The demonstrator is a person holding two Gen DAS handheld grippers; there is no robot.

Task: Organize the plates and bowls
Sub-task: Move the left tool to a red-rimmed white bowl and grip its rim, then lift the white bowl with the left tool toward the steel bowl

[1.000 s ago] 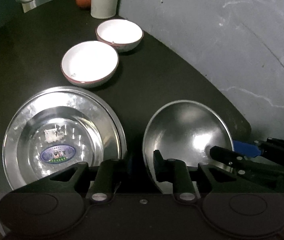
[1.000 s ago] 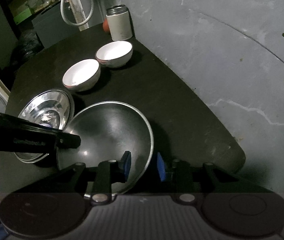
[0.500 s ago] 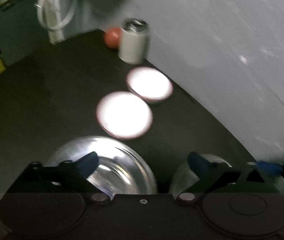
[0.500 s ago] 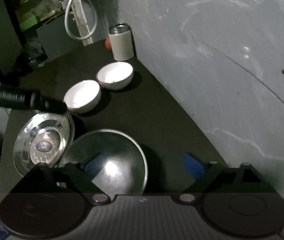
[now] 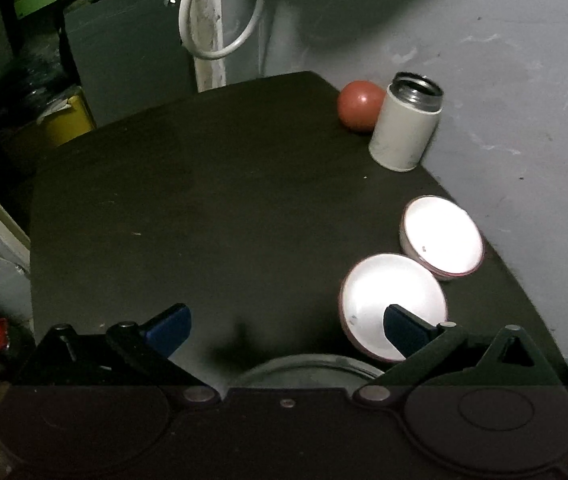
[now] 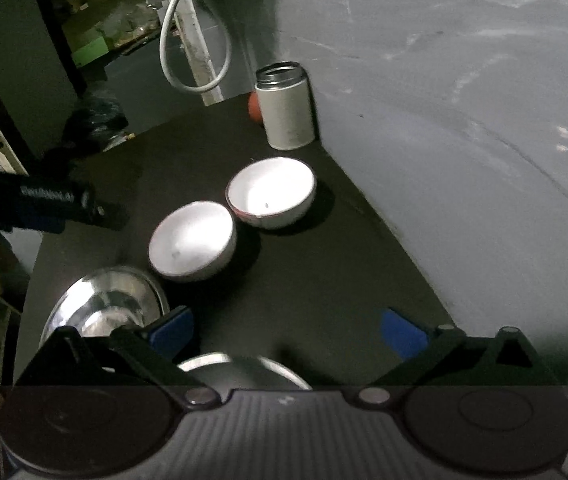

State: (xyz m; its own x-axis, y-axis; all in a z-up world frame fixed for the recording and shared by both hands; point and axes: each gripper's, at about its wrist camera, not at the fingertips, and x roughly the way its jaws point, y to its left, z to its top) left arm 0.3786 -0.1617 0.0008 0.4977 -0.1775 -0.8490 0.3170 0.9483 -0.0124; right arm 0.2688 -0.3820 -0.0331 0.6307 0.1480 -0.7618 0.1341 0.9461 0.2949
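Observation:
Two white bowls with reddish rims sit side by side on the dark table: the near bowl [image 5: 394, 304] [image 6: 193, 240] and the far bowl [image 5: 442, 238] [image 6: 271, 192]. A steel plate [image 6: 103, 308] lies at the left, its rim [image 5: 308, 370] just showing below my left gripper [image 5: 284, 326], which is open and empty. A second steel dish [image 6: 239, 370] peeks out beneath my right gripper [image 6: 288, 330], also open and empty. The left gripper's body [image 6: 43, 204] juts in from the left edge of the right wrist view.
A white open-topped canister [image 5: 406, 126] [image 6: 286, 106] stands at the table's far corner beside a red ball [image 5: 360, 106]. A grey wall [image 6: 464, 120] borders the right side. A white hose loop [image 5: 219, 12] hangs behind. Yellow clutter [image 5: 63, 120] sits off the table's left edge.
Both grippers have opened wide, let go of the steel dish and pulled back upward. The left view has swung left, so the bowls now lie at its right.

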